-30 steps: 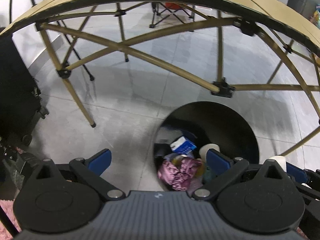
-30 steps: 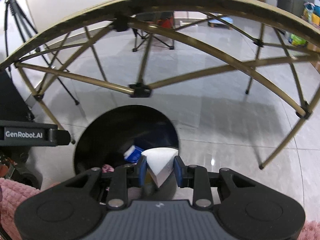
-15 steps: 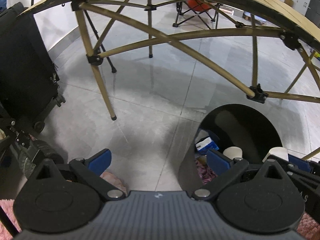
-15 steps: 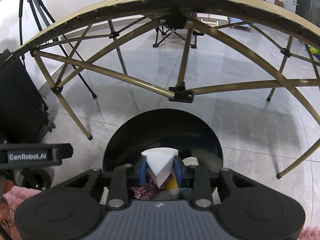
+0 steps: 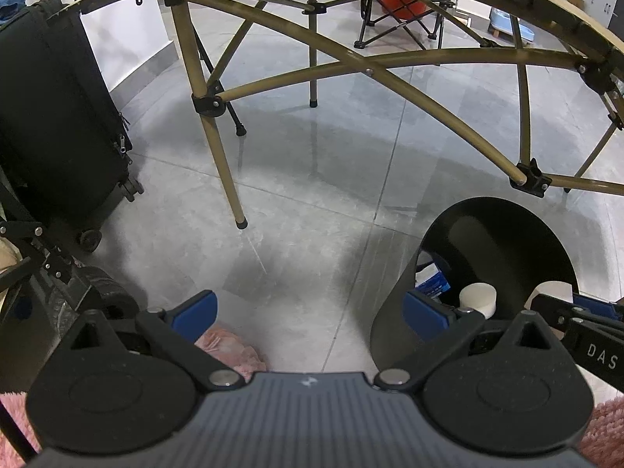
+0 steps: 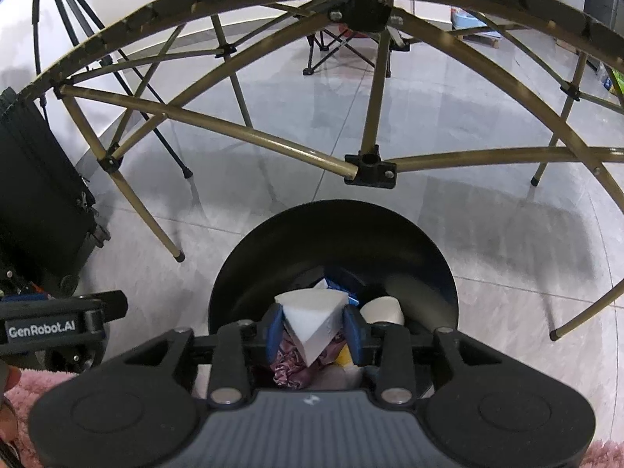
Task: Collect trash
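My right gripper (image 6: 312, 331) holds a white foam wedge (image 6: 314, 321) pinched between its two blue pads (image 6: 273, 331), jaws closed onto the wedge's sides with the pointed end facing down. The wedge sits directly over the mouth of the black trash bin (image 6: 331, 234). Inside the bin, below the wedge, lie a crumpled purple wrapper (image 6: 292, 366), a yellow scrap (image 6: 345, 355), a white roll (image 6: 384, 310) and a blue-and-white carton (image 6: 339, 284).

My left gripper (image 5: 310, 312) is spread wide and holds nothing; grey floor tile (image 5: 312, 234) shows between its blue pads (image 5: 193, 308). It is positioned to the left of the bin (image 5: 495, 226), with its right pad in front of the bin's near wall. A pink rug (image 5: 230, 347) edge lies just under the left pad. In the right wrist view the left gripper body (image 6: 58, 323) appears at the left edge, beside the bin.

Beyond the bin stands a folding table frame (image 6: 370, 167) of tan tubes with black joints. A black wheeled suitcase (image 5: 54, 124) stands to the left on the floor. Farther back are a tripod (image 6: 58, 19) and a folding camp chair (image 5: 401, 15).
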